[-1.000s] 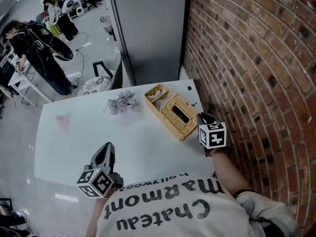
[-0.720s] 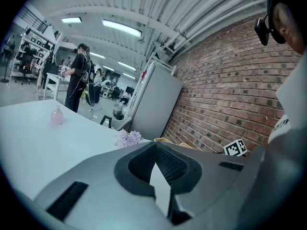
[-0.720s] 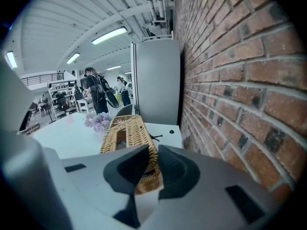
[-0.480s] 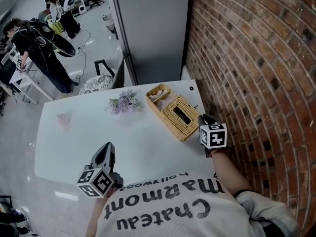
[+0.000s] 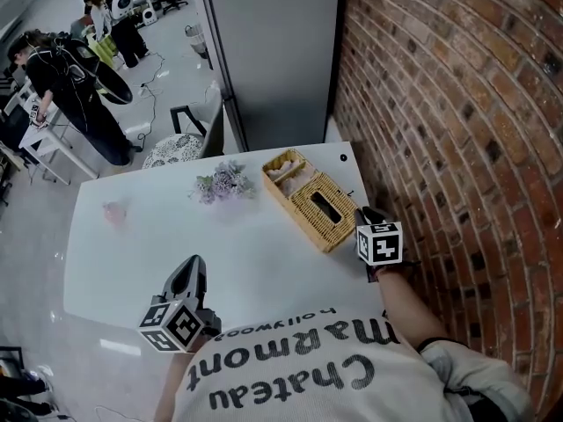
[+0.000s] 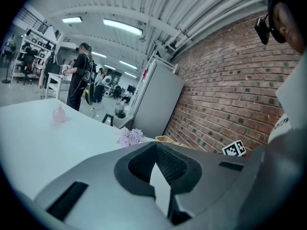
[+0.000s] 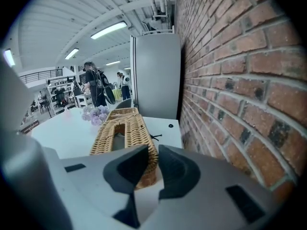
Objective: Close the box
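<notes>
A wicker box [image 5: 315, 202] lies slantwise on the white table [image 5: 158, 236] near the brick wall. A lid with an oblong slot covers most of it. Its far end is uncovered and shows pale contents. My right gripper [image 5: 364, 214] hovers just off the box's near end, jaws slightly apart with nothing between them. In the right gripper view the box [image 7: 122, 131] stretches away beyond that gripper [image 7: 153, 150]. My left gripper [image 5: 186, 276] hangs over the table's near left part, far from the box. The left gripper [image 6: 155, 145] has its tips together and is empty.
A bunch of lilac flowers [image 5: 222, 183] lies left of the box, and a small pink bottle [image 5: 113, 212] stands further left. The brick wall [image 5: 440, 104] runs along the table's right edge. A grey cabinet [image 5: 273, 51] stands behind the table, and a person stands far off at the back left.
In the right gripper view the box now sits a little more centred and shows more of its top. The left gripper has kept still.
</notes>
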Available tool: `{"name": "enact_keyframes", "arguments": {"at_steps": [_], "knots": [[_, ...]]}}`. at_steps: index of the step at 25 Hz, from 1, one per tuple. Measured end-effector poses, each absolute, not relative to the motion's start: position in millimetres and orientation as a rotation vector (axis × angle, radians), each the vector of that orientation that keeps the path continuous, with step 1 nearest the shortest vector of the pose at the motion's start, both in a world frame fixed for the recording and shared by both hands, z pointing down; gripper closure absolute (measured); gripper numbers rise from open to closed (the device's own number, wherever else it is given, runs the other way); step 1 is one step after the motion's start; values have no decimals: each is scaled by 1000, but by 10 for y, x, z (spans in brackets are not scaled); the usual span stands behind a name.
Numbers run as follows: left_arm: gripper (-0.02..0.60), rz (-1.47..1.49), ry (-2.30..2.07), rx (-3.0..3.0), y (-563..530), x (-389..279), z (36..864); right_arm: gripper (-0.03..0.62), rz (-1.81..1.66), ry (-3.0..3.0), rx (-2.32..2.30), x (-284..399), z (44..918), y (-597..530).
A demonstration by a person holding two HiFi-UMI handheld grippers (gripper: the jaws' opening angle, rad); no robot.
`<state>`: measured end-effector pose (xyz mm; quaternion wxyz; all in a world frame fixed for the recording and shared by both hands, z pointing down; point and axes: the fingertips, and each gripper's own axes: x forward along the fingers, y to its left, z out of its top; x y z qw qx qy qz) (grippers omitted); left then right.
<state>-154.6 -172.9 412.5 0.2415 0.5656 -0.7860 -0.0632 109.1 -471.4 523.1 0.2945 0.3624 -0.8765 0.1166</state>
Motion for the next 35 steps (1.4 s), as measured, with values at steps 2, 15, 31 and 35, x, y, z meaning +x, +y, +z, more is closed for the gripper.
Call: {"name": "enact_keyframes", "arguments": {"at_steps": [2,15,31,35], "knots": [[580,-172,-2153,1544,-1729,-1542,4125,525,307,-2329,959,1090,5244,-4714],[580,-156,-2188,1516,-1630,-1586,4176,528,318,-2316,947,1086,5355,-4706],[580,-148,-2117,1565,-1579,-1719,4247,528,394,-2279,960,1096,5387,-4717],[580,-90,-2104,1627,-1540,-1861,4251,530,385,-2341,1004,1104,5381,-4722]]}}
